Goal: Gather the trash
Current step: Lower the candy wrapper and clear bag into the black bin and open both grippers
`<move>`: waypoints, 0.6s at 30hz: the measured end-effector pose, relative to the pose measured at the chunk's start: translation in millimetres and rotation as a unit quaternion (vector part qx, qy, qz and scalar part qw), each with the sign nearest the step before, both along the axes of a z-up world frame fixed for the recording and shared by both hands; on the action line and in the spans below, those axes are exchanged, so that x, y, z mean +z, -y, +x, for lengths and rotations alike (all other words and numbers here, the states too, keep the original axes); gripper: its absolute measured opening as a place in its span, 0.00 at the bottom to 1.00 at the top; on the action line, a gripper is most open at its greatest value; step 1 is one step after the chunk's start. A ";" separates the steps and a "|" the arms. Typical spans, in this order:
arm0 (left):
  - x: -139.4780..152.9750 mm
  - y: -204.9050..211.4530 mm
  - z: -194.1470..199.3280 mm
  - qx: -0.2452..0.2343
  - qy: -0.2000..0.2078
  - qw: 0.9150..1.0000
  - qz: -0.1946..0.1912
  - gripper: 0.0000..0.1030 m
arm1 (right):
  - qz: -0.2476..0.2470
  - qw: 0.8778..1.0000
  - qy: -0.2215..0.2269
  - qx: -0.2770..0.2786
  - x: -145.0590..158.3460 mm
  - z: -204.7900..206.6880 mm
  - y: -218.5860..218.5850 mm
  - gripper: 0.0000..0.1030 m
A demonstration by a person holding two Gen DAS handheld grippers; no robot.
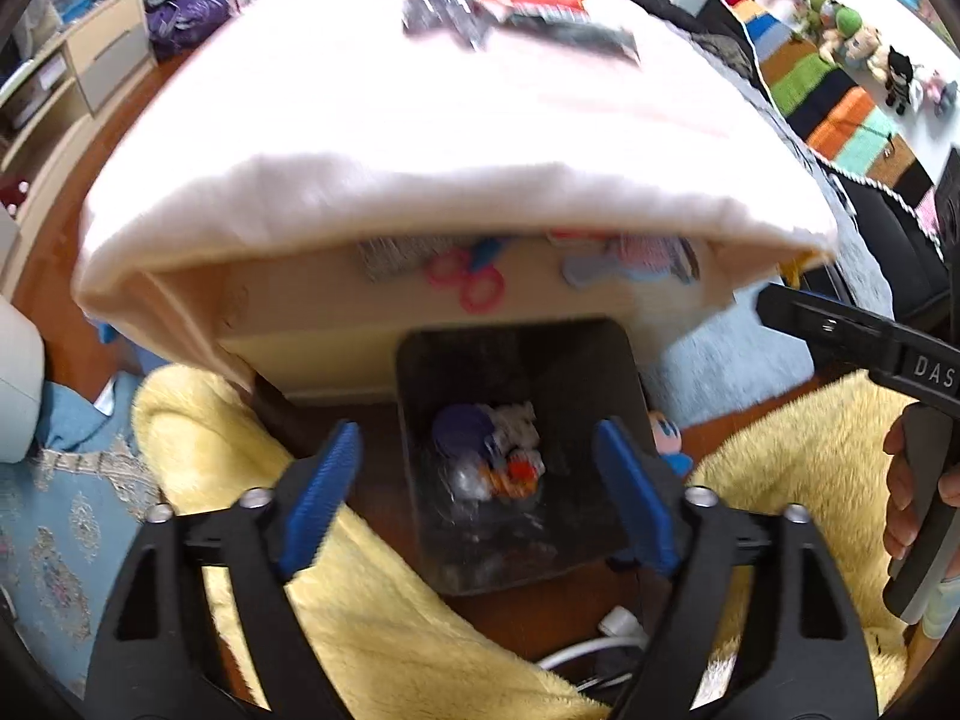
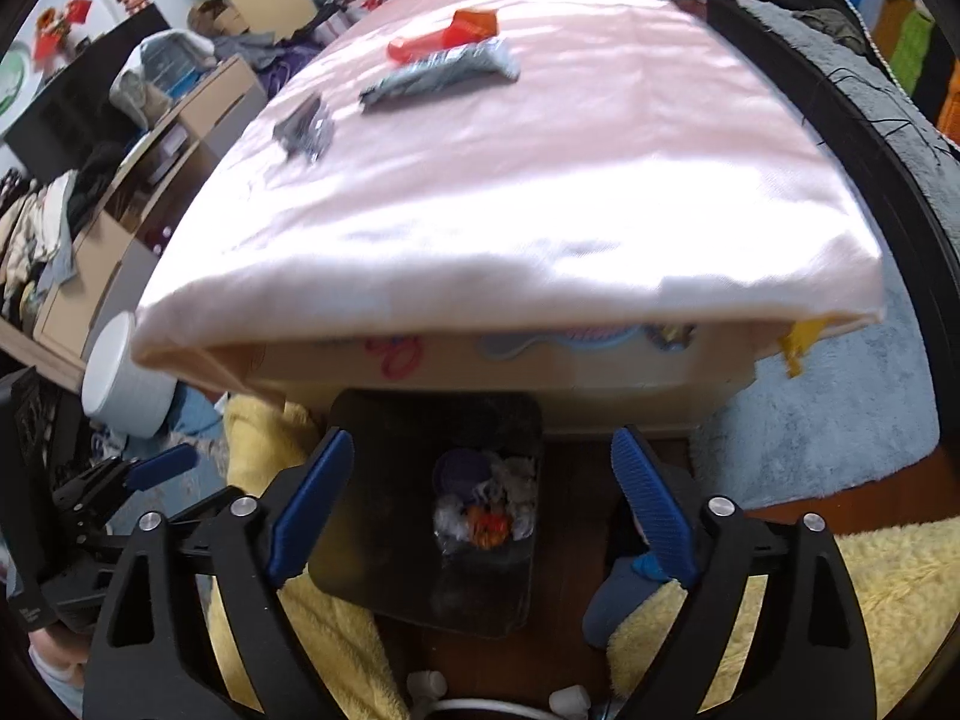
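**Both tools released above the bin**

The left tool (image 1: 477, 480) and right tool (image 2: 480, 498) are held spread and empty over the black bin (image 1: 600, 372), where trash (image 1: 492, 450) is gathered. Beyond the bin, wrappers (image 2: 444, 69) are left on the pink-covered bench (image 2: 510, 180).

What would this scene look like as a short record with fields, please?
setting: bedroom, table under a pink cloth
bin: black bin on the floor in front, already holding crumpled trash
left on cloth: red wrapper, long grey wrapper, small dark wrapper
left gripper: open, empty, above the bin
right gripper: open, empty, above the bin
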State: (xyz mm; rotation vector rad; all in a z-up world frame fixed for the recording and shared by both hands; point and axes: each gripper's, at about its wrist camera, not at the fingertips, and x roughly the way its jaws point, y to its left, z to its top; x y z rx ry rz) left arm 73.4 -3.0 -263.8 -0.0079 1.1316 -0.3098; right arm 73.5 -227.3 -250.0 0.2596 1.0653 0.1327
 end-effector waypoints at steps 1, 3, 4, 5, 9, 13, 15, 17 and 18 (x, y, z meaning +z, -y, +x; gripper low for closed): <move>5.4 -1.8 3.1 0.003 0.006 1.000 0.000 0.85 | 0.000 1.000 0.006 -0.006 4.6 2.1 4.1 0.89; 14.4 -3.5 9.3 0.005 0.015 1.000 -0.002 0.87 | 0.000 1.000 0.016 -0.016 13.8 7.4 11.8 0.90; 19.5 -5.1 13.4 0.007 0.020 1.000 -0.003 0.88 | -0.001 1.000 0.022 -0.020 18.5 10.6 15.4 0.90; 24.0 -5.9 17.3 0.008 0.025 1.000 -0.004 0.89 | -0.002 0.999 0.027 -0.022 23.1 14.4 18.5 0.90; 39.4 -8.1 35.8 0.012 0.040 0.999 -0.005 0.89 | -0.009 0.999 0.040 -0.028 36.5 31.7 26.7 0.90; 51.8 -4.9 57.1 0.016 0.050 0.999 -0.005 0.89 | -0.017 0.998 0.050 -0.026 45.8 50.8 28.0 0.90; 56.6 -2.2 67.4 0.016 0.055 0.998 -0.006 0.89 | -0.021 0.998 0.055 -0.021 49.1 60.3 27.0 0.90; 60.2 1.5 77.6 0.015 0.059 0.998 -0.006 0.89 | -0.026 0.998 0.060 -0.015 50.9 70.8 24.5 0.90; 61.2 2.6 82.5 0.015 0.061 0.998 -0.005 0.89 | -0.028 0.998 0.062 -0.012 51.4 76.0 22.7 0.90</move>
